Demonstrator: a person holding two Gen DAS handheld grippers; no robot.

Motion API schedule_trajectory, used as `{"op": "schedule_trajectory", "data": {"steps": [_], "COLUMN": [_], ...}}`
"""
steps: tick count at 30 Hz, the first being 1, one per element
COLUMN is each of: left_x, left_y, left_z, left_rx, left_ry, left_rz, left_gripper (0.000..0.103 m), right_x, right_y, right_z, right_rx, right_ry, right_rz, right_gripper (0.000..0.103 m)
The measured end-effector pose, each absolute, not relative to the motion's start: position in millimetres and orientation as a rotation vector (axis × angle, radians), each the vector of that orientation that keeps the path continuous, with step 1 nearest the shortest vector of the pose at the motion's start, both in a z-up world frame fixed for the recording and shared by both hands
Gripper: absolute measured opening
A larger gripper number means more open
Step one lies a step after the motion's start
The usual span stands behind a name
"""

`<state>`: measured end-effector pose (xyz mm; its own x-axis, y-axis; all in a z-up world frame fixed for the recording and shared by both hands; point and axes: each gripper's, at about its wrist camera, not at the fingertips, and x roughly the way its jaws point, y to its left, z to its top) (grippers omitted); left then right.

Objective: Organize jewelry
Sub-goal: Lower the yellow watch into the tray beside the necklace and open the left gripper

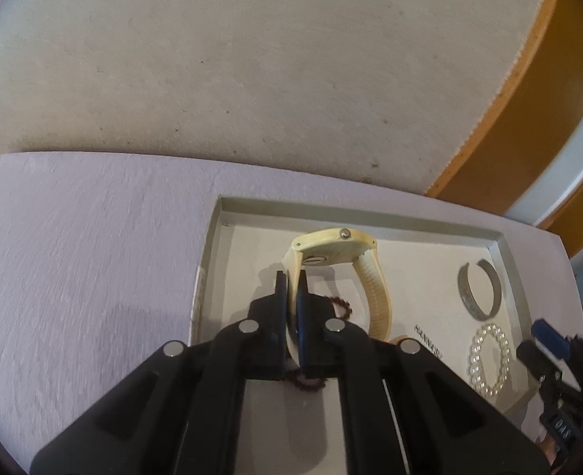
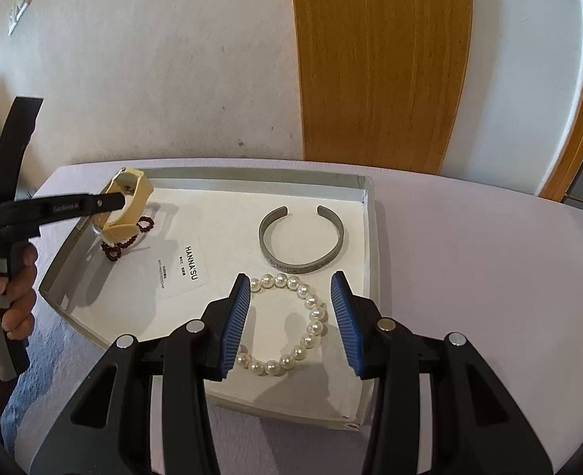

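- Left gripper [image 1: 292, 281] fingers pinch the watch [image 1: 333, 251] strap; right gripper [image 2: 290, 283] fingers stand apart, empty, over the pearls [image 2: 311, 328].
- Tray [image 2: 364, 237] holds everything.
- Cuff [image 2: 301, 237] at pearls' twelve o'clock.
- Dark beads [image 2: 127, 237] under watch.

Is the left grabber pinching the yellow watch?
Touching. In the left wrist view, the left gripper has its blue pads closed on the cream watch strap, with no gap showing either side.
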<state>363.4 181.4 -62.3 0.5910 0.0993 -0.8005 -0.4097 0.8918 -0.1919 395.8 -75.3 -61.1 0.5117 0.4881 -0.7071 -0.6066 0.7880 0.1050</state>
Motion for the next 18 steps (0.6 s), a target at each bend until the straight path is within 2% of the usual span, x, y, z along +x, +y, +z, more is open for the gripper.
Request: {"op": "schedule_trajectory", "data": {"steps": [3, 4, 18], "left_x": [361.3, 359.4, 290.9], "left_y": [185.1, 185.4, 177.0], "left_z": [-60.8, -59.8, -28.0], "left_rx": [-0.397, -0.398, -0.367], "left_ry": [0.884, 0.881, 0.852], "left_rz": [0.309, 0.309, 0.344], "left_gripper": [0.029, 0.031, 0.036], "right_x": [393.6, 392.6, 358.2], "right_y": [-75.3, -75.6, -91.3], "right_z": [-62.4, -62.3, -40.7], "right_rx": [-0.166, -0.169, -0.153], "right_ry": [0.8, 0.8, 0.786], "right_rz": [0.662, 0.66, 0.679], "right_gripper": [0.044, 0.044, 0.045]}}
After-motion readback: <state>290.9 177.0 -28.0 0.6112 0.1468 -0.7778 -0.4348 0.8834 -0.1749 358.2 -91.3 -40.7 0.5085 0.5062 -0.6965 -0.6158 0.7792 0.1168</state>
